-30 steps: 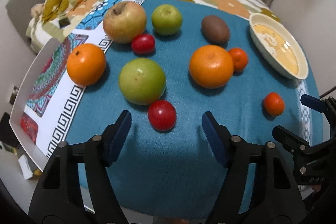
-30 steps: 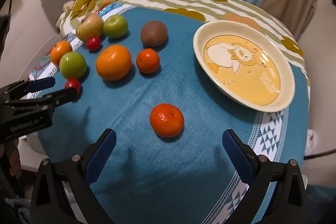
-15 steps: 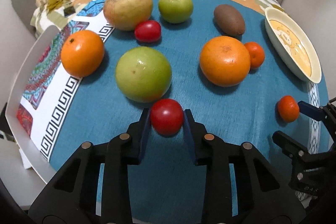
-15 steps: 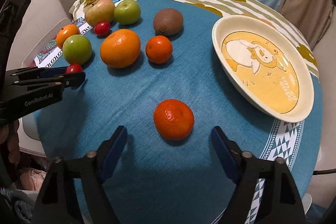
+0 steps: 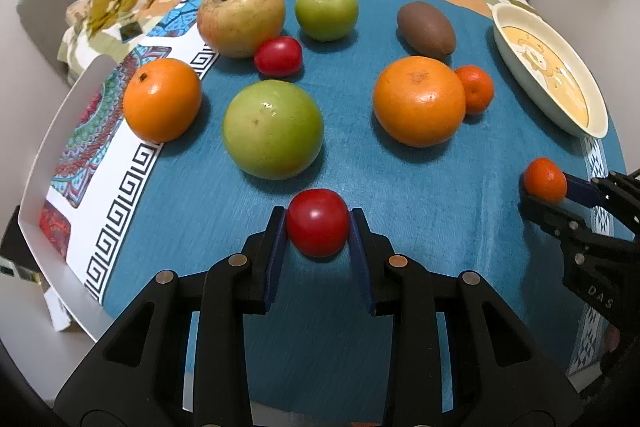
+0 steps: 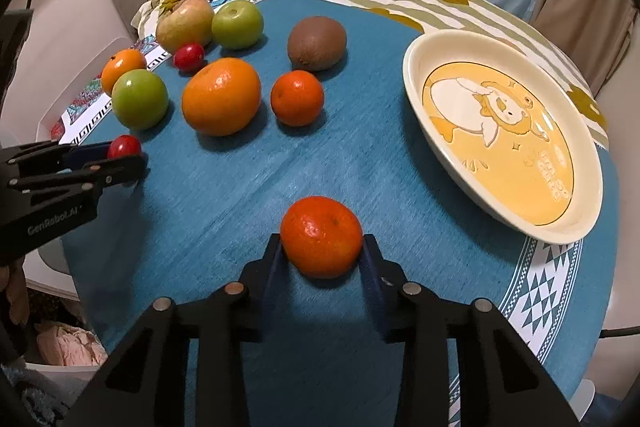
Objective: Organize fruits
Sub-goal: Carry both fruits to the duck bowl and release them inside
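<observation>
My left gripper point(image 5: 318, 227) is shut on a red cherry tomato point(image 5: 318, 221) at the near edge of the blue cloth point(image 5: 360, 171); it also shows in the right wrist view point(image 6: 124, 147). My right gripper point(image 6: 322, 247) is shut on a small mandarin point(image 6: 321, 235), seen at the right of the left wrist view point(image 5: 545, 179). A cream plate with a yellow cartoon print point(image 6: 414, 99) lies to the right, empty.
On the cloth sit a big green apple point(image 5: 273, 129), a large orange point(image 5: 418, 101), a small mandarin point(image 5: 476, 89), a kiwi point(image 5: 426, 27), a second tomato point(image 5: 278, 55), a green apple point(image 5: 326, 10), a red-yellow apple point(image 5: 240, 15) and an orange point(image 5: 162, 99). A white tray point(image 5: 44, 147) edges the left.
Both grippers moved forward and closed. The left one closed on the cherry tomato first, then the right one closed on the small mandarin.
</observation>
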Motion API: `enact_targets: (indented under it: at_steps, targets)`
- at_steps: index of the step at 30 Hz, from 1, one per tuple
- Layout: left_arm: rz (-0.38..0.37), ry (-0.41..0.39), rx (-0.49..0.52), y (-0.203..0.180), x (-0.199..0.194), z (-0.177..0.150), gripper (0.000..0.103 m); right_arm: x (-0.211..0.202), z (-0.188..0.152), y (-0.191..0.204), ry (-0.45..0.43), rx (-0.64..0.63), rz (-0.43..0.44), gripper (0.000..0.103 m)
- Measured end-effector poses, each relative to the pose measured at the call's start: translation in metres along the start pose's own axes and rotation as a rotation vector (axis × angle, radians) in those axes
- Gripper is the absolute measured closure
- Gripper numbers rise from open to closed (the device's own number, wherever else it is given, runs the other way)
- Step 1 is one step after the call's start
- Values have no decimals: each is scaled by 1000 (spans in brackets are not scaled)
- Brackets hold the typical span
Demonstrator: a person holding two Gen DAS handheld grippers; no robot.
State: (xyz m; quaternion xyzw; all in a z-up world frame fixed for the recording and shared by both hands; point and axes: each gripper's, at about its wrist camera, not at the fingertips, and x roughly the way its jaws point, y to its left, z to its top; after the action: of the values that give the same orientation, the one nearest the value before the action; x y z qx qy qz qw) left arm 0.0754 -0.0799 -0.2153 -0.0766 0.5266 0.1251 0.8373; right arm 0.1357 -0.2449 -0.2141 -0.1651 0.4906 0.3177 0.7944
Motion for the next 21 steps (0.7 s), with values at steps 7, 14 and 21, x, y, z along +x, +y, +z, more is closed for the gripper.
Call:
enact_targets:
  at_steps: [7, 14, 21]
  targets:
    - [-9, -34, 11, -6, -20, 6, 68, -16, 6, -2, -41, 20, 7, 68]
    - [-34, -105, 52, -20, -50, 30, 67, -46, 16, -16, -114, 60, -6, 68]
    - [-123, -171, 140, -49, -71, 70, 68, -71, 31, -44, -170, 149, -55, 68]
